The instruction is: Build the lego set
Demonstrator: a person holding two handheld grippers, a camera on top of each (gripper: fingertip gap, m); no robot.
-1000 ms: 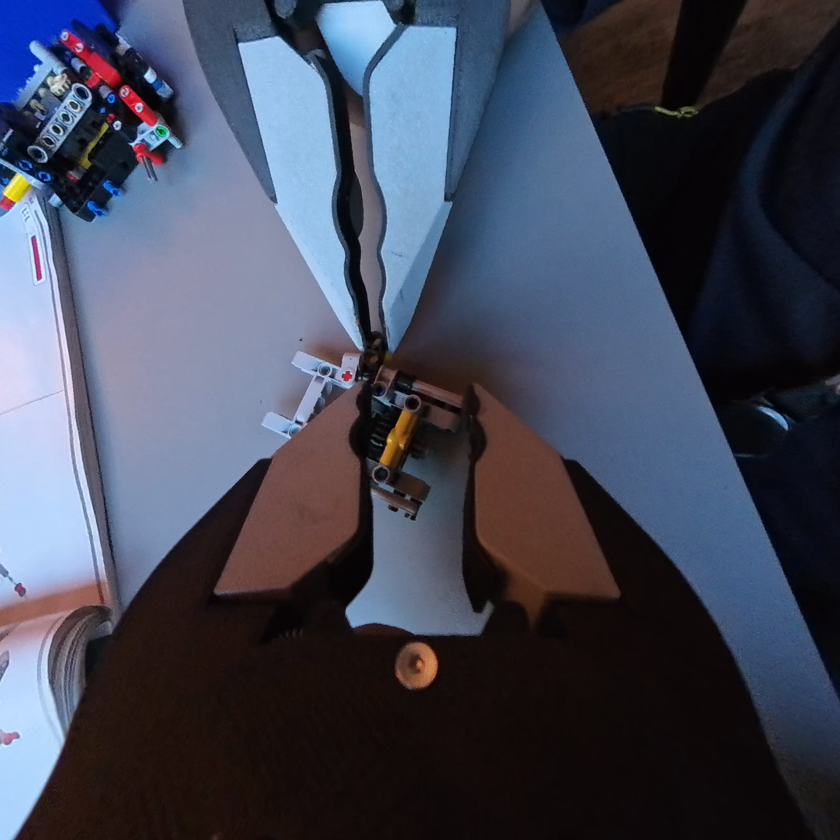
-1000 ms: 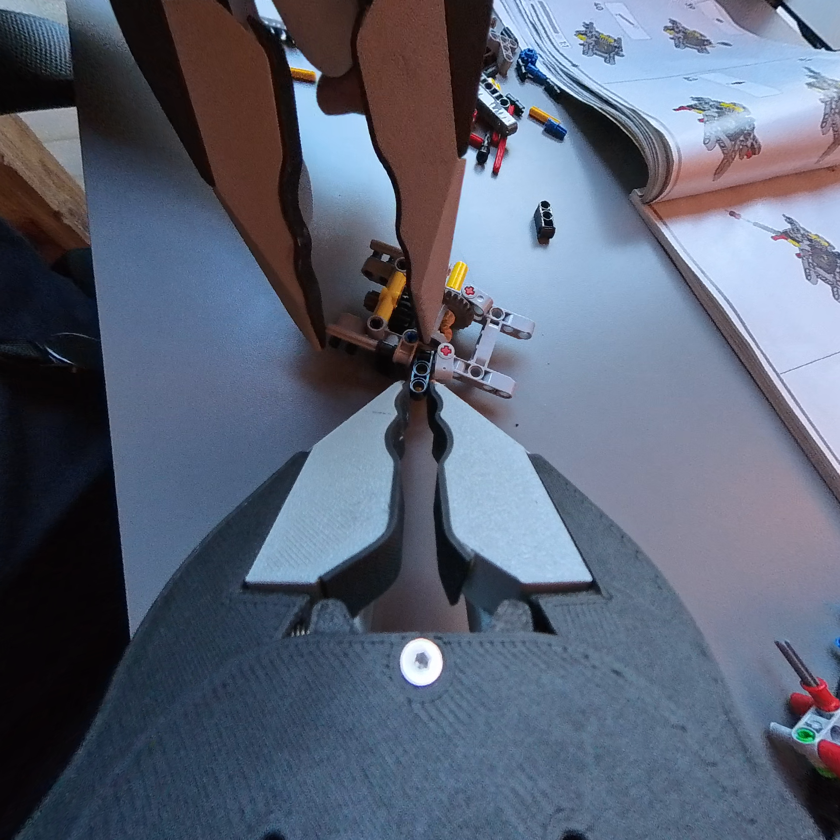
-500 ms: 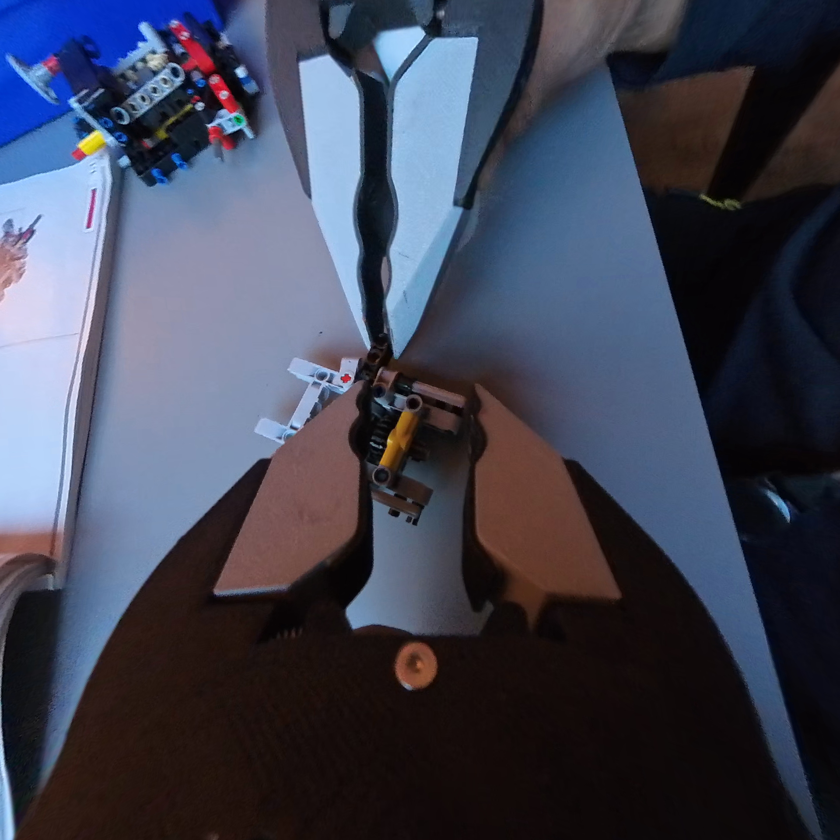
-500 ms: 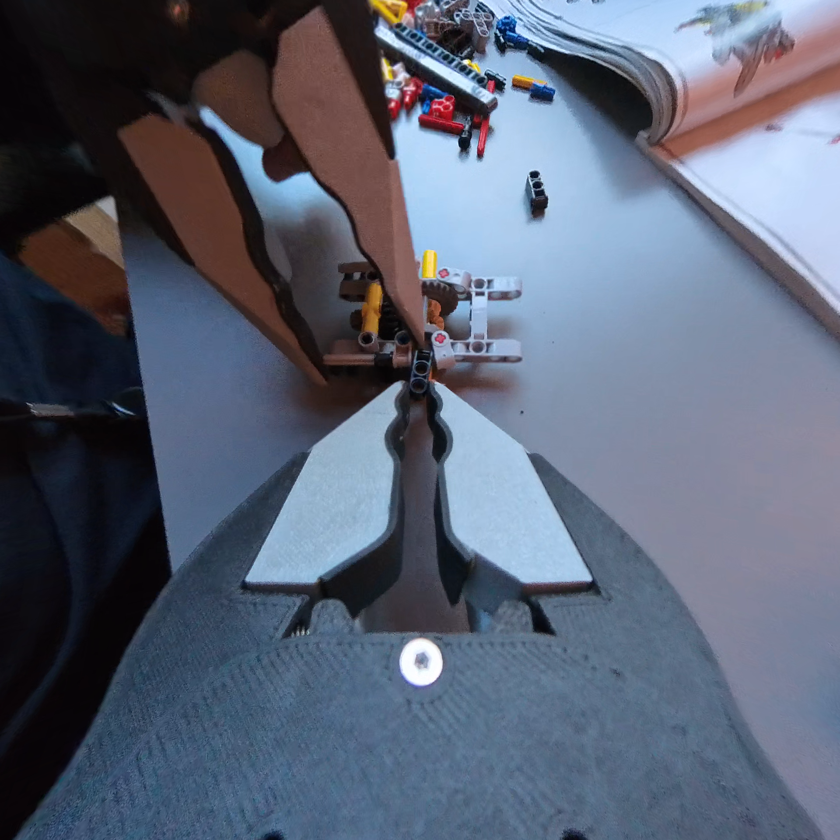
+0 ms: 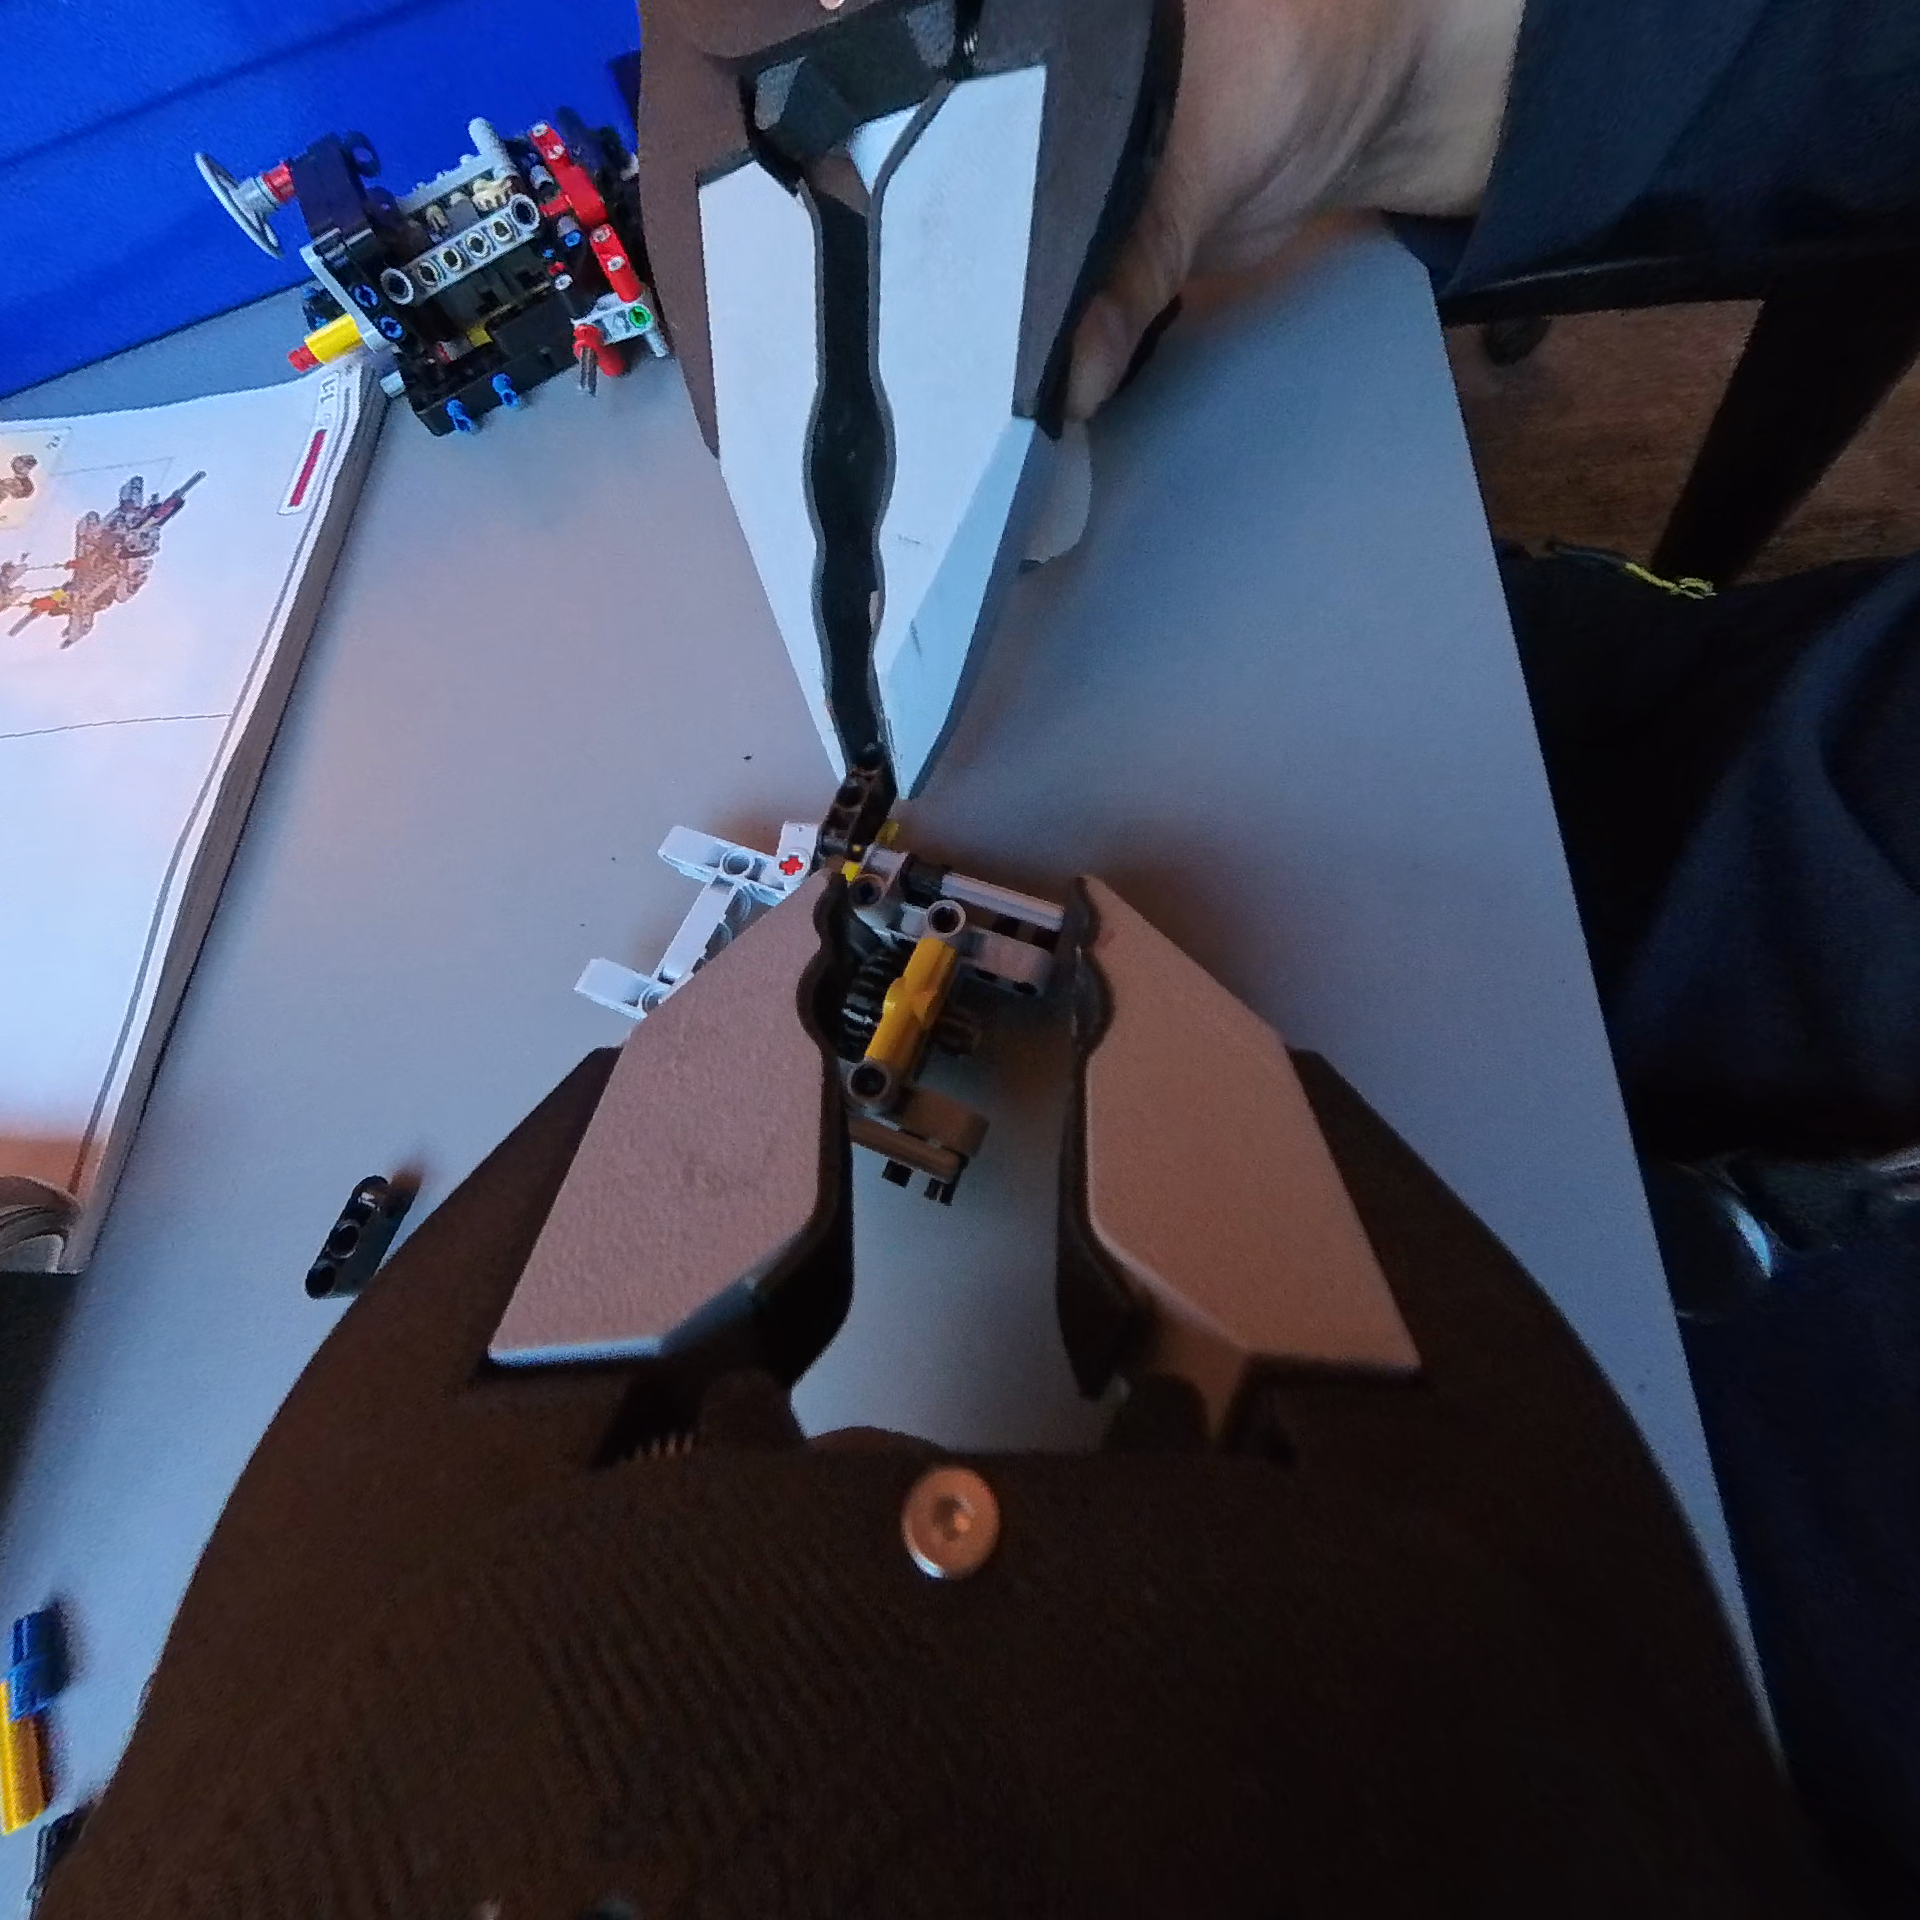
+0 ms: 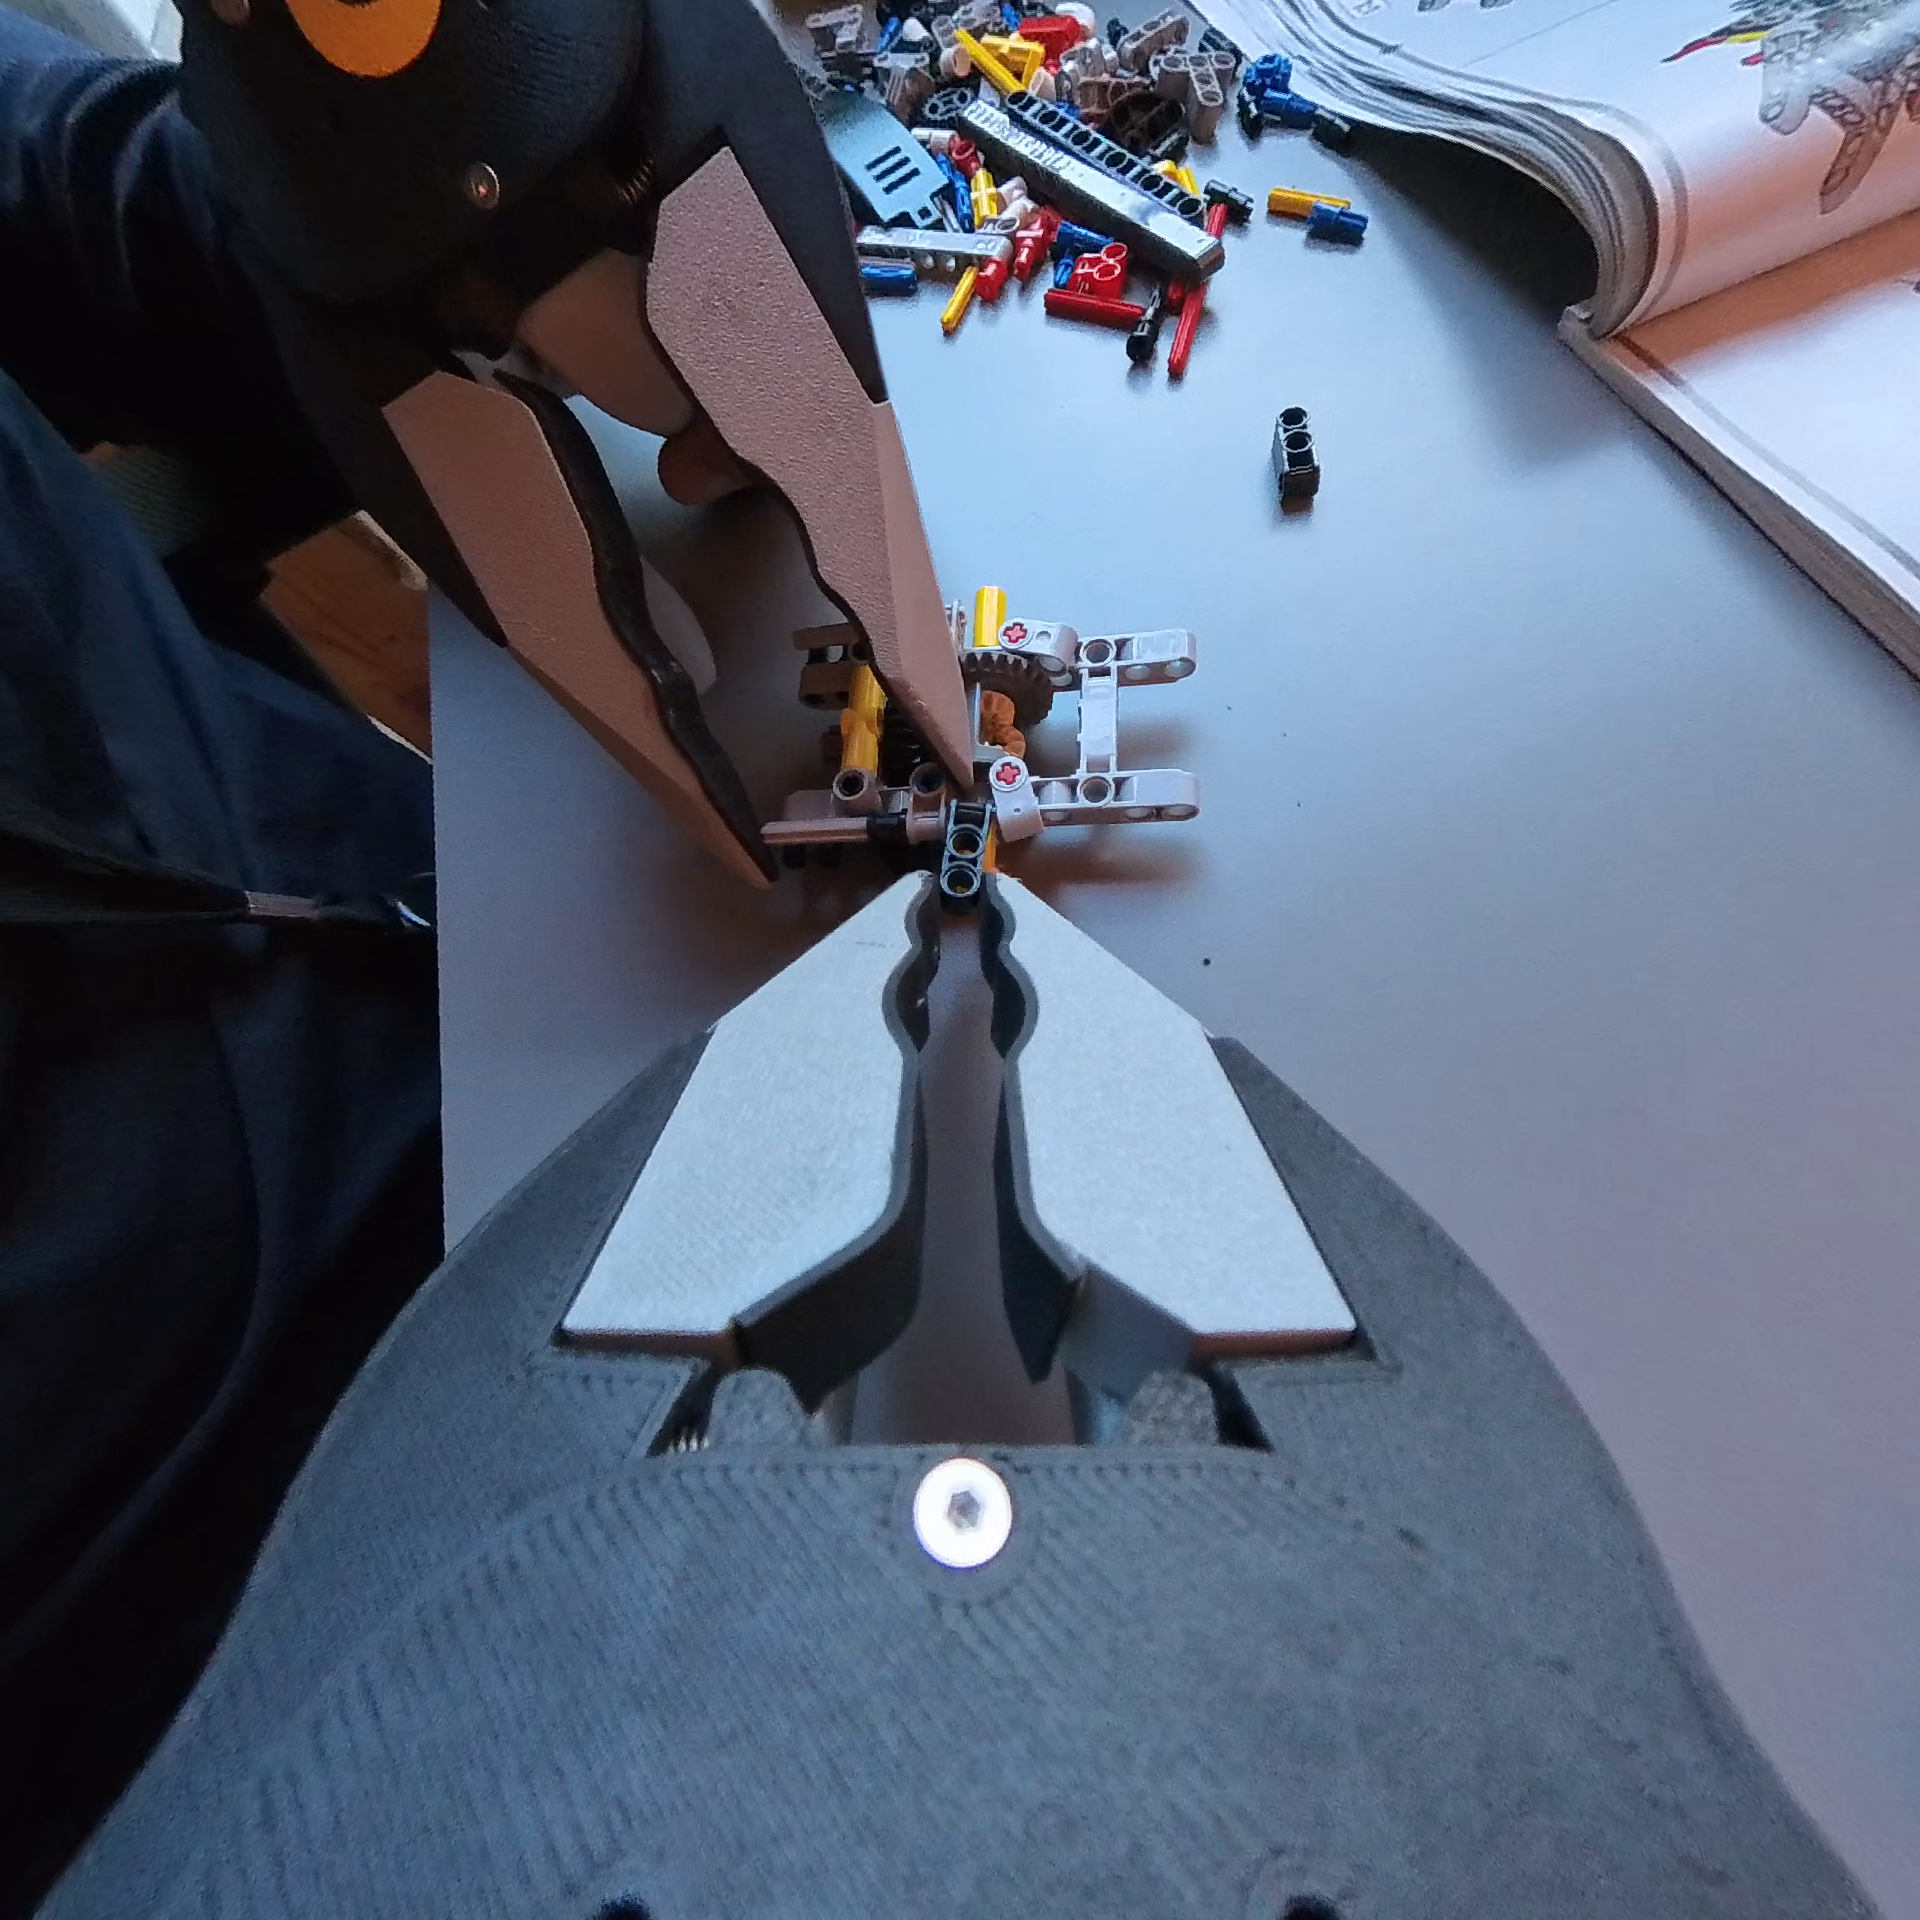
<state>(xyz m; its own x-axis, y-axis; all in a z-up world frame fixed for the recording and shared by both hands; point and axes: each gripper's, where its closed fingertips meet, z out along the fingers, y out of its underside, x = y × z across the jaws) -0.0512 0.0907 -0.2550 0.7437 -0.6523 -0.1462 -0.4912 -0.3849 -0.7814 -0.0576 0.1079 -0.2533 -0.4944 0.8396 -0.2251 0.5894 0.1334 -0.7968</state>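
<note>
A grey table (image 6: pixel 1558 1039) is seen under everything, with an open instruction book (image 6: pixel 1766 208) laid along one side. Beside the book, a heap of loose parts (image 6: pixel 1070 187) in red, yellow, blue, black and grey is spread out. A built model (image 5: pixel 468 281), black with red and grey parts, is placed at the table's far end against a blue backdrop.

Near the table edge, a small assembly (image 5: pixel 935 966) is set flat: a white frame (image 6: pixel 1101 717), tan beams, a dark gear and a yellow connector (image 5: pixel 909 1003). It is straddled by the left gripper (image 5: pixel 945 914), whose jaws are held moderately apart; the tan beams and yellow connector are seen between the 2 fingers. The inner edge of each finger seems to be against the assembly's sides, though firm pressure cannot be confirmed.

The right gripper (image 6: pixel 961 894) is brought in from the opposite side, its jaws narrowed to a slit and pinched on a black 2-hole connector (image 6: pixel 961 852). This connector is held against the end of the assembly, next to a white piece with a red cross.

A second black connector (image 6: pixel 1294 457) is left lying alone between the assembly and the book.
</note>
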